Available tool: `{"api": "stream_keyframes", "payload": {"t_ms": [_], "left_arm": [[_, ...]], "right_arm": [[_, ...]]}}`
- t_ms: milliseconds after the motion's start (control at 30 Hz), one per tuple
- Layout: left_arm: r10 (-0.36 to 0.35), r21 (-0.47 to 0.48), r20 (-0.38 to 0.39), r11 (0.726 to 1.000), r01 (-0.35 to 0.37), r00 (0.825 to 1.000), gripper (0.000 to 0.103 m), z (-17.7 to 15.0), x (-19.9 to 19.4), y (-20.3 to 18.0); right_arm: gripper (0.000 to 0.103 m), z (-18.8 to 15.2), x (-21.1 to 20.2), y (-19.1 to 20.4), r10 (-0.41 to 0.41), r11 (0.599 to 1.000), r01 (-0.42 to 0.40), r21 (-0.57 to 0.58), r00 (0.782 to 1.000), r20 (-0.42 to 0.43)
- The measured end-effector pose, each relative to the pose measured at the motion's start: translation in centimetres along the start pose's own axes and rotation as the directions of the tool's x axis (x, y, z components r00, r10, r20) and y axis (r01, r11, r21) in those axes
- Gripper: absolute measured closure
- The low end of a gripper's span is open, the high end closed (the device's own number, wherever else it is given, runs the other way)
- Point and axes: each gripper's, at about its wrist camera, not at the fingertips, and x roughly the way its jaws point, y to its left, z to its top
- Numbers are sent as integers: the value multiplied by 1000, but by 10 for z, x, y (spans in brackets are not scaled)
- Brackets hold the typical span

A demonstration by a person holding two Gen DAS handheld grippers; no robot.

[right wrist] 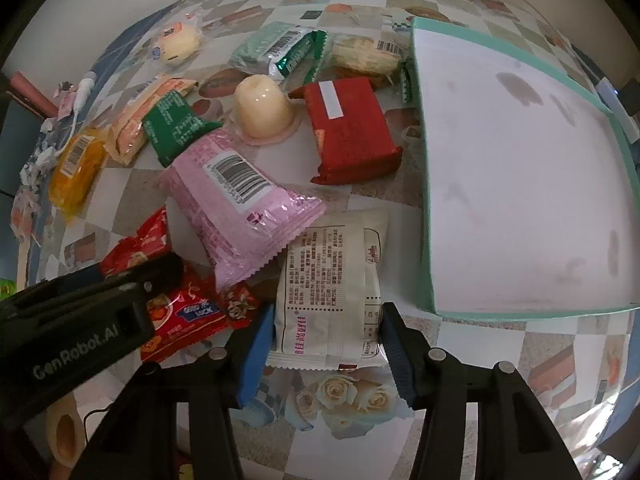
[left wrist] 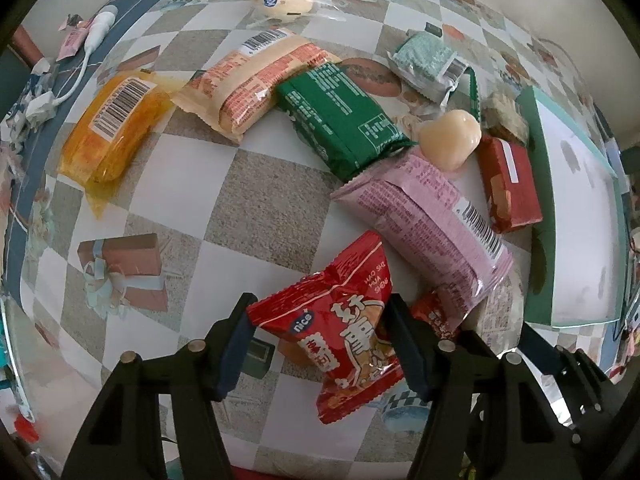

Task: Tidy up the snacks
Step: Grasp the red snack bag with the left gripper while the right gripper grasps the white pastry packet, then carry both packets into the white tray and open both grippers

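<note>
checkered tablecloth (left wrist: 248, 216) with printed gift boxes and roses, navy border, pale wall (right wrist: 100, 4) behind, soft light

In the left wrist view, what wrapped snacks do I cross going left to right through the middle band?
Orange packet → beige-and-orange packet → green packet → jelly cup → dark red packet → teal-edged box.

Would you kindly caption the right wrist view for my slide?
Right tongs closing around a white printed snack packet beside an empty teal-rimmed white box.
</note>
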Motion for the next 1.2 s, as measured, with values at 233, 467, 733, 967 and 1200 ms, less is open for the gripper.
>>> {"api": "stream_keyframes", "payload": {"t_ms": [233, 467, 733, 967, 1200], "left_arm": [[-4, -21, 44, 1000, 5, 999, 46, -2, -12, 12], [4, -50, 108, 999, 1, 994, 48, -8, -30, 24], [16, -81, 172, 997, -2, 985, 49, -23, -60, 44], [19, -77, 206, 997, -3, 978, 49, -30, -84, 33], [7, -41, 234, 999, 3, 972, 49, -13, -102, 5]], "right_arm": [[48, -4, -15, -11, 26, 999, -26, 24, 999, 22], [48, -8, -33, -21, 71, 995, -75, 63, 995, 63], [48, -13, -60, -40, 86, 988, -101, 119, 989, 120], [48, -11, -72, -50, 86, 983, -109, 145, 984, 153], [48, -2, -79, -55, 72, 978, -109, 175, 976, 205]]}}
